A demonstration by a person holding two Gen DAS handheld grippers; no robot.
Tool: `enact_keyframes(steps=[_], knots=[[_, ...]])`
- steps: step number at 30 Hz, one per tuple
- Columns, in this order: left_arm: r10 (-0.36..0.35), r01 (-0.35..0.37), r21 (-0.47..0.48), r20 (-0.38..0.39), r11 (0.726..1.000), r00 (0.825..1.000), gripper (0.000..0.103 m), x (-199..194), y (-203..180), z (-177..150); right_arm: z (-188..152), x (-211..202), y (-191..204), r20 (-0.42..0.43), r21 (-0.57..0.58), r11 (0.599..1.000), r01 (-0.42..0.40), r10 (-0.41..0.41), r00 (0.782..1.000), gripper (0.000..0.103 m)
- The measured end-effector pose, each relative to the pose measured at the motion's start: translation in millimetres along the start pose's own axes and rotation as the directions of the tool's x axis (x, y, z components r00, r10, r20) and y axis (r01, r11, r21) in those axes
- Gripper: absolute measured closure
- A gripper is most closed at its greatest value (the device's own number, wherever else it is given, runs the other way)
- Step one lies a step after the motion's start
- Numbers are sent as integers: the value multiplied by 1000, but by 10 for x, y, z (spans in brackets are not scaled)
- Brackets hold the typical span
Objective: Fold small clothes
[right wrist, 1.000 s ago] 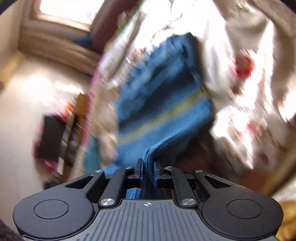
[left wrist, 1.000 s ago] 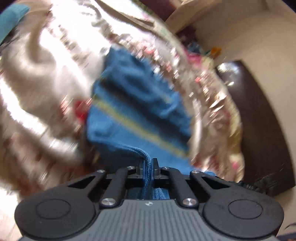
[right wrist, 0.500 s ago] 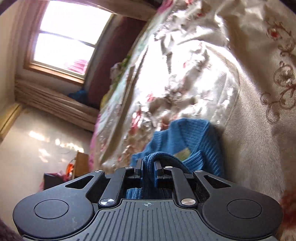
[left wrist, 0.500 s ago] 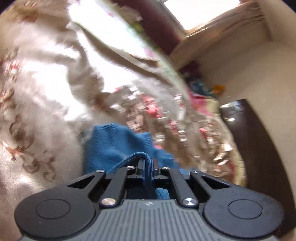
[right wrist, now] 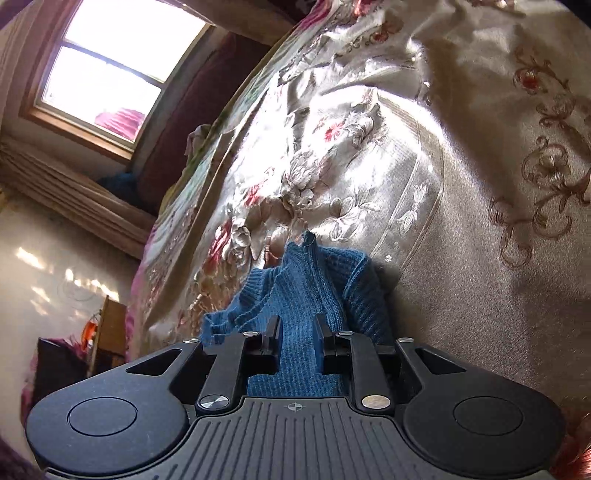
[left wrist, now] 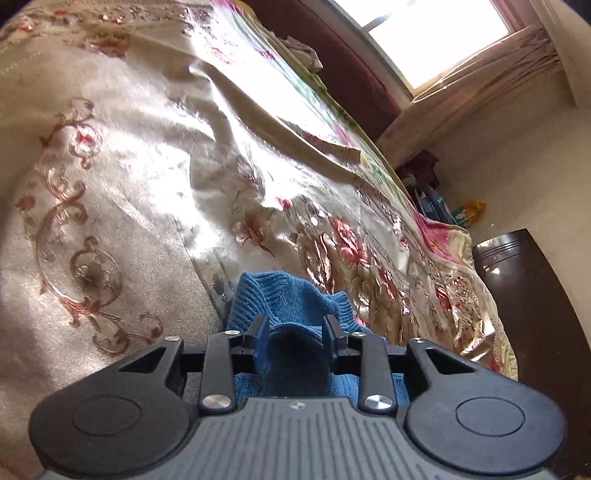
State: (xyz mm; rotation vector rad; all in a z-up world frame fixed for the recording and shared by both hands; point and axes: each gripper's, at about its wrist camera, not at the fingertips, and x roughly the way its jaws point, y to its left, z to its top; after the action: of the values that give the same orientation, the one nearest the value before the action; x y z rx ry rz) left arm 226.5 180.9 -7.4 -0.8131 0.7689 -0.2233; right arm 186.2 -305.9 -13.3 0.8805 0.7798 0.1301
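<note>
Left wrist view: no writing or label can be read anywhere. The left tongs (left wrist: 295, 328) angle down at the bed (left wrist: 110, 221), jaws opening, with the blue knit (left wrist: 284, 299) bunched between them; its pads no longer press the cloth, so it lies released on the flowered bedspread. A window (left wrist: 436, 33) glows at upper right, and a dark cabinet (left wrist: 532, 302) stands beside the bed.

Right wrist view: again nothing legible. The right tongs (right wrist: 298, 332) tilt down likewise, jaws opening, a ridge of the knit (right wrist: 303, 280) rising between them without being clamped. The garment rests crumpled on the bed (right wrist: 461, 240), close in front of the tongs.
</note>
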Motion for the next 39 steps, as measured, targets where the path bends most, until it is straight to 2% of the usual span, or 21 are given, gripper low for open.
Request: enact_keyframes(steps=[2, 5, 8, 11, 14, 17, 19, 21, 25, 29, 30, 35, 39], knots=[[-4, 4, 24, -1, 1000, 1000, 68, -3, -63, -44, -36, 11, 74, 4, -69, 997, 38, -38, 999, 83], [9, -5, 136, -24, 991, 1000, 68, 61, -257, -174, -121, 23, 180, 6, -163, 985, 64, -64, 998, 83], [45, -28, 268, -58, 963, 997, 68, 211, -468, -334, -171, 73, 234, -3, -209, 974, 84, -86, 996, 83], [65, -36, 348, -72, 937, 995, 68, 310, -570, -438, -187, 87, 221, -11, -212, 972, 97, -102, 995, 83], [140, -112, 412, -39, 905, 989, 68, 451, -629, -421, -190, 100, 186, -19, -222, 970, 100, -107, 994, 83], [224, -214, 368, 15, 905, 974, 68, 574, -502, -258, -200, 105, 185, -16, -231, 967, 107, -113, 993, 84], [294, -299, 264, 62, 917, 954, 68, 569, -314, -109, -193, 97, 185, -10, -227, 968, 110, -116, 993, 84], [334, -345, 176, 89, 922, 938, 68, 494, -163, -23, -187, 83, 184, -8, -230, 967, 114, -119, 993, 84], [319, -329, 142, 91, 934, 944, 68, 298, -38, -50, -177, 76, 212, 4, -257, 958, 123, -127, 992, 84], [245, -250, 155, 50, 956, 968, 64, 187, -84, -175, -157, 135, 242, 7, -264, 956, 129, -132, 991, 83], [235, -239, 165, 43, 957, 971, 63, 181, -111, -211, -154, 162, 252, 6, -271, 953, 133, -136, 991, 80], [226, -226, 237, 27, 945, 974, 62, 253, -284, -343, -125, 256, 299, 14, -290, 944, 157, -160, 987, 80], [214, -214, 232, 23, 949, 976, 61, 245, -285, -365, -90, 130, 313, 47, -289, 946, 149, -141, 989, 79]])
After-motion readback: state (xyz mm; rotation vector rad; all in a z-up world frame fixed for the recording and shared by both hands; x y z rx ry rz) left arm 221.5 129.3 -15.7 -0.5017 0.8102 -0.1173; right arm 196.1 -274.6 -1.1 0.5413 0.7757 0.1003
